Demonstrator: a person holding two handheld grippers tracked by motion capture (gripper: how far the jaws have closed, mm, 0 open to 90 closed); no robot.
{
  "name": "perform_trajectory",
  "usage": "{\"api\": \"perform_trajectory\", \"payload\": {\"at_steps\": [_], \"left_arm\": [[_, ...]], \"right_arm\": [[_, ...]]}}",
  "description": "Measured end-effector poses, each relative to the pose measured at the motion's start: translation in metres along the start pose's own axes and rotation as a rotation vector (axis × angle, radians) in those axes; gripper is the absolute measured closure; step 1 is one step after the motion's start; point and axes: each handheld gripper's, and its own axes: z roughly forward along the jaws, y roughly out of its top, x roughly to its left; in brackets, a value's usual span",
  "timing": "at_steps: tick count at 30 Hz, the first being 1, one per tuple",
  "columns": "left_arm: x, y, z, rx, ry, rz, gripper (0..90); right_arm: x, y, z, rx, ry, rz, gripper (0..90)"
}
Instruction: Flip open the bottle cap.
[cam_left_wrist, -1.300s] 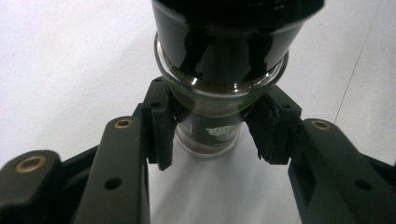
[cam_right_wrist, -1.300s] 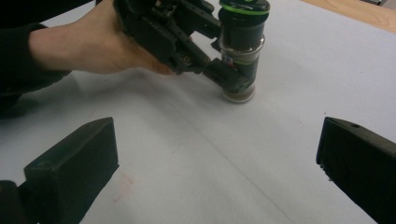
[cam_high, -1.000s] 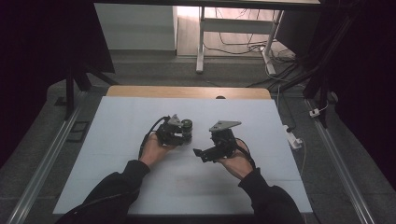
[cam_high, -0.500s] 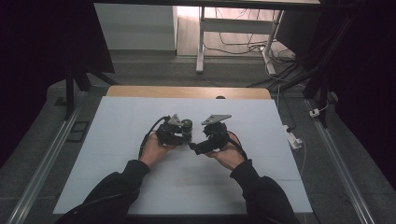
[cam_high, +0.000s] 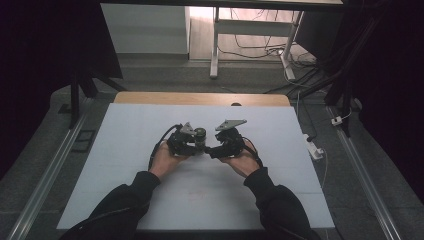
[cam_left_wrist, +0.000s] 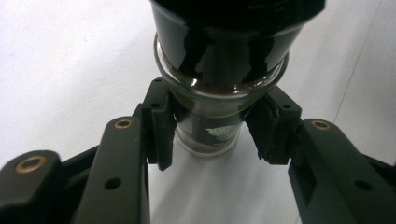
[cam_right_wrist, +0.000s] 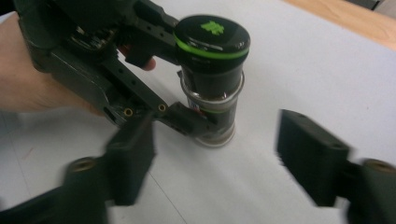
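A small glass jar (cam_high: 200, 133) with a black lid ringed in green stands upright on the white table top (cam_high: 280, 165) near its middle. My left gripper (cam_high: 194, 144) is shut on the jar's lower glass body (cam_left_wrist: 210, 137), one pad (cam_left_wrist: 161, 128) on each side, below the lid. In the right gripper view the jar (cam_right_wrist: 212, 70) is just ahead, with the left gripper's fingers (cam_right_wrist: 184, 119) clamped round it from the left. My right gripper (cam_right_wrist: 222, 156) is open, its blurred jaws spread wide on either side of the jar's base and apart from it. From above, the right gripper (cam_high: 216, 146) sits close to the jar's right.
A wooden strip (cam_high: 200, 98) edges the table's far side. A white power strip (cam_high: 314, 148) and cables lie on the floor at the right. Metal rails (cam_high: 55, 165) run along both sides. A white desk frame (cam_high: 215, 45) stands beyond the table.
My right gripper has moved left and forward, closing in on the jar. The left gripper has stayed where it was, holding the jar.
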Motion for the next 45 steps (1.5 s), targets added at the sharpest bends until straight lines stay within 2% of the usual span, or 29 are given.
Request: {"api": "perform_trajectory", "payload": {"at_steps": [3, 4, 5, 8, 9, 10, 11, 23, 35, 45], "left_arm": [[0.0, 0.0, 0.0, 0.001, 0.0, 0.0, 53.6], [0.0, 0.0, 0.0, 0.001, 0.0, 0.0, 53.6], [0.0, 0.0, 0.0, 0.001, 0.0, 0.0, 53.6], [0.0, 0.0, 0.0, 0.002, 0.0, 0.0, 53.6], [0.0, 0.0, 0.0, 0.002, 0.0, 0.0, 53.6], [0.0, 0.0, 0.0, 0.002, 0.001, -0.001, 53.5], [0.0, 0.0, 0.0, 0.002, 0.001, -0.001, 53.5], [0.0, 0.0, 0.0, 0.003, 0.001, -0.003, 53.6], [0.0, 0.0, 0.0, 0.003, 0.001, -0.003, 53.6], [0.0, 0.0, 0.0, 0.005, 0.002, 0.0, 53.6]], "right_arm": [[0.001, 0.003, -0.001, -0.004, 0.034, -0.001, 57.5], [0.001, 0.003, -0.001, -0.004, 0.034, -0.001, 57.5], [0.001, 0.005, 0.001, 0.002, 0.062, 0.003, 67.5], [0.002, 0.007, 0.005, 0.021, 0.07, -0.016, 80.7], [0.002, 0.007, 0.005, 0.021, 0.07, -0.016, 80.7], [0.003, 0.008, 0.008, 0.028, 0.077, -0.028, 87.9], [0.004, 0.008, 0.01, 0.027, 0.08, -0.034, 90.0], [0.003, 0.009, 0.021, 0.037, 0.094, -0.006, 90.0], [0.005, 0.013, 0.016, 0.007, 0.096, -0.004, 90.0], [0.004, 0.014, 0.013, 0.008, 0.099, -0.002, 90.0]]}}
